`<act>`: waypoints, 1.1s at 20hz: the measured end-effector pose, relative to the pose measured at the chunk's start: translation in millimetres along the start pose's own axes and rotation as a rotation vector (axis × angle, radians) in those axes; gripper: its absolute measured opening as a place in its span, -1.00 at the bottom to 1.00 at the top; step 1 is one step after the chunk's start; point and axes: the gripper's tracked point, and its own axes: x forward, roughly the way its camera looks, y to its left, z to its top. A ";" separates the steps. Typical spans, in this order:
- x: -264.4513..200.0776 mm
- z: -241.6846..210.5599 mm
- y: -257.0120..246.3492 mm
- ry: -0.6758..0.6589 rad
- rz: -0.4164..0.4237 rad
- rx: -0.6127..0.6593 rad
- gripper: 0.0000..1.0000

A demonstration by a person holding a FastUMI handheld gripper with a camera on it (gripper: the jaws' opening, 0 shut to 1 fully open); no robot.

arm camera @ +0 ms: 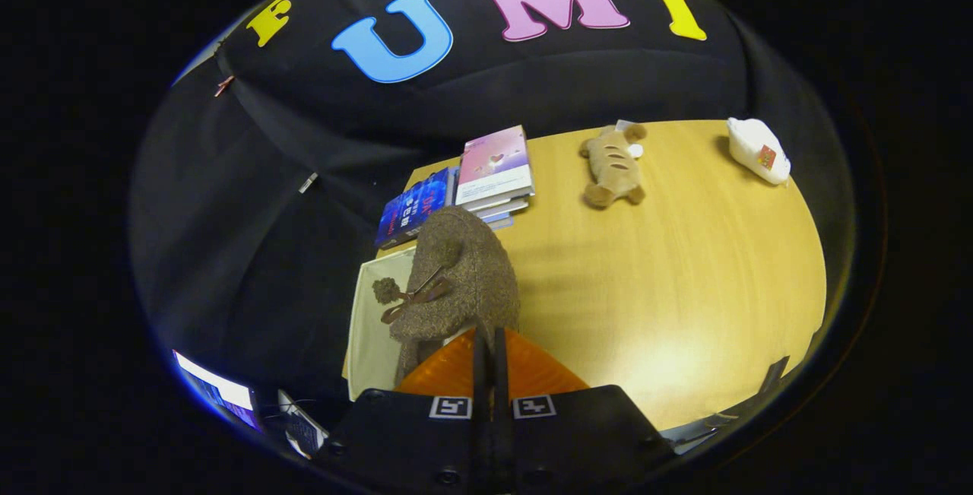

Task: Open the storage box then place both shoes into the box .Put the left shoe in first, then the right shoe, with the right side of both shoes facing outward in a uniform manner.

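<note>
We see the gripper [491, 343] with its two fingers drawn close together, pinching the rear edge of a brown fuzzy shoe [456, 274] between them. The shoe (with a small pompom and a bow on its side) hangs over the pale storage box [372, 328], which sits at the table's [684, 267] near-left corner. We note a stack of books [494, 172] beyond the shoe, a plush toy [612, 164] farther along the table, and a white packet [758, 149] at the far right, well apart from the box
</note>
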 end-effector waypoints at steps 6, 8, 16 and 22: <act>44.6 -27.4 42.8 0.074 -0.006 0.025 -0.90; 56.8 -36.8 45.9 0.092 -0.019 0.022 -0.90; 80.2 -39.8 64.4 0.097 0.017 -0.016 -0.58; 75.4 -39.3 62.2 0.084 0.022 -0.121 0.97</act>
